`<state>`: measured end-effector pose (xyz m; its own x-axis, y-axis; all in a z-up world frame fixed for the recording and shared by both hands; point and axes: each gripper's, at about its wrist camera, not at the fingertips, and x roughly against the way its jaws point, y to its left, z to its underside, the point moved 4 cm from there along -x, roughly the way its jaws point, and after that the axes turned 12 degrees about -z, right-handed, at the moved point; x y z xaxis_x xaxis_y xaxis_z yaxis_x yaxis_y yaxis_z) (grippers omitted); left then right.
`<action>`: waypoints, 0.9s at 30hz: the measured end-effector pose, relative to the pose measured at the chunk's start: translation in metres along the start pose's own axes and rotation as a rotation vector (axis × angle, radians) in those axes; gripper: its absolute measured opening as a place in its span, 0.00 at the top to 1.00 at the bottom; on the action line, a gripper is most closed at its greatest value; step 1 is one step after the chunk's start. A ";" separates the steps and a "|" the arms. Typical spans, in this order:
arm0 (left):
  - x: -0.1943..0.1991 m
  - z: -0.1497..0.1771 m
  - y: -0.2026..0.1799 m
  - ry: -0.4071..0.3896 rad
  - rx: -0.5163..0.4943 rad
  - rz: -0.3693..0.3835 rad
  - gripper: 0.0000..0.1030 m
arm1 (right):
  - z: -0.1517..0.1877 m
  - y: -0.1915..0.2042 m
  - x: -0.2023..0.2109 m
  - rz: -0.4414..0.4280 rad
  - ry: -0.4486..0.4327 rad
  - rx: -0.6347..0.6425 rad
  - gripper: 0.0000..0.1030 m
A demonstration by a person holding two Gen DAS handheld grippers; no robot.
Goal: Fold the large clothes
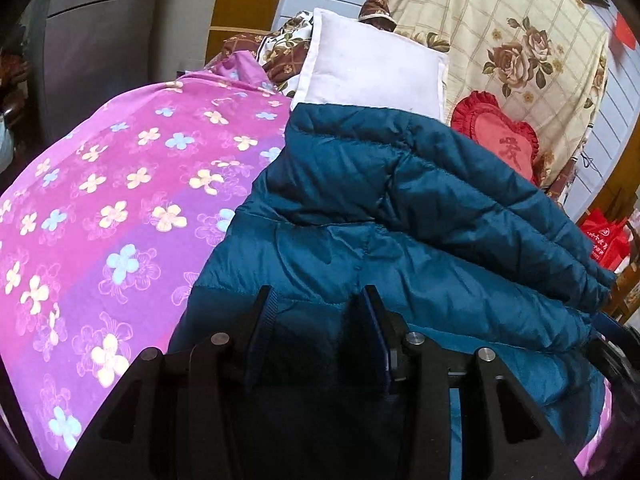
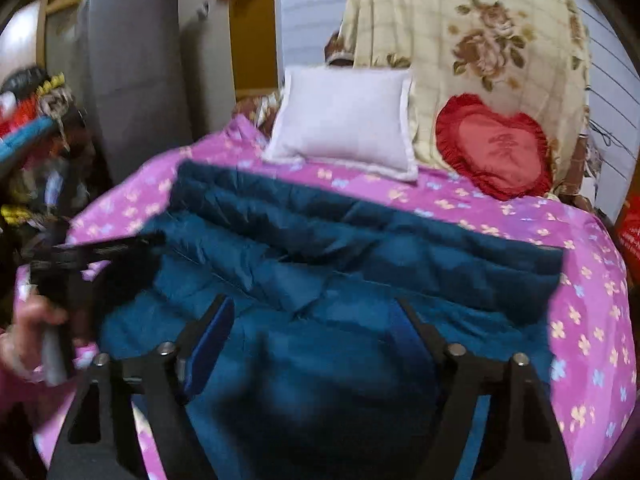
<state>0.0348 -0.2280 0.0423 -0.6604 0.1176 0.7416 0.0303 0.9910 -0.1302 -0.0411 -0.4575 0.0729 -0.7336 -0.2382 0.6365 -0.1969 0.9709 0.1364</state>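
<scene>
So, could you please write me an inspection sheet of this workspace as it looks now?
Surface: bed with pink flowered sheet.
Job's things: blue padded jacket lying partly folded on the sheet.
Clutter: white pillow and red heart cushion at the head end.
Grippers: left gripper down at the jacket, grip unclear; right gripper open above it, nothing held.
Cables: nothing seen.
Surroundings: floral quilt hanging behind, grey cabinet left, red bag.

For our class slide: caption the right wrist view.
Open right gripper above a blue jacket on a floral bedsheet.
</scene>
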 end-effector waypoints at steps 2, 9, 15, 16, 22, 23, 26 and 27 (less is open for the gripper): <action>-0.005 -0.001 0.003 0.009 0.006 -0.004 0.77 | -0.013 -0.009 -0.036 0.038 0.029 -0.025 0.26; -0.012 -0.004 0.008 0.004 -0.011 0.000 0.77 | -0.022 -0.039 -0.130 0.116 0.150 -0.106 0.24; -0.013 -0.004 0.015 0.018 0.008 -0.016 0.77 | -0.016 -0.047 -0.133 0.117 0.126 -0.182 0.22; -0.014 -0.004 0.016 0.019 0.012 -0.017 0.77 | -0.016 -0.045 -0.126 0.111 0.111 -0.192 0.22; -0.013 -0.001 0.017 0.012 0.008 -0.031 0.77 | -0.036 0.001 -0.093 0.007 0.014 -0.120 0.22; -0.013 0.000 0.016 0.010 0.003 -0.036 0.77 | -0.040 0.009 -0.100 -0.015 0.042 -0.114 0.22; -0.014 0.001 0.015 0.005 -0.010 -0.047 0.77 | -0.048 0.022 -0.127 -0.036 0.084 -0.112 0.22; -0.014 0.002 0.014 0.002 -0.015 -0.050 0.77 | -0.048 0.023 -0.141 -0.015 0.109 -0.112 0.24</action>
<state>0.0434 -0.2156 0.0289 -0.6597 0.0680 0.7485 0.0083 0.9965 -0.0833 0.0893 -0.4005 0.0230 -0.6547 -0.2545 0.7117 -0.1294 0.9654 0.2262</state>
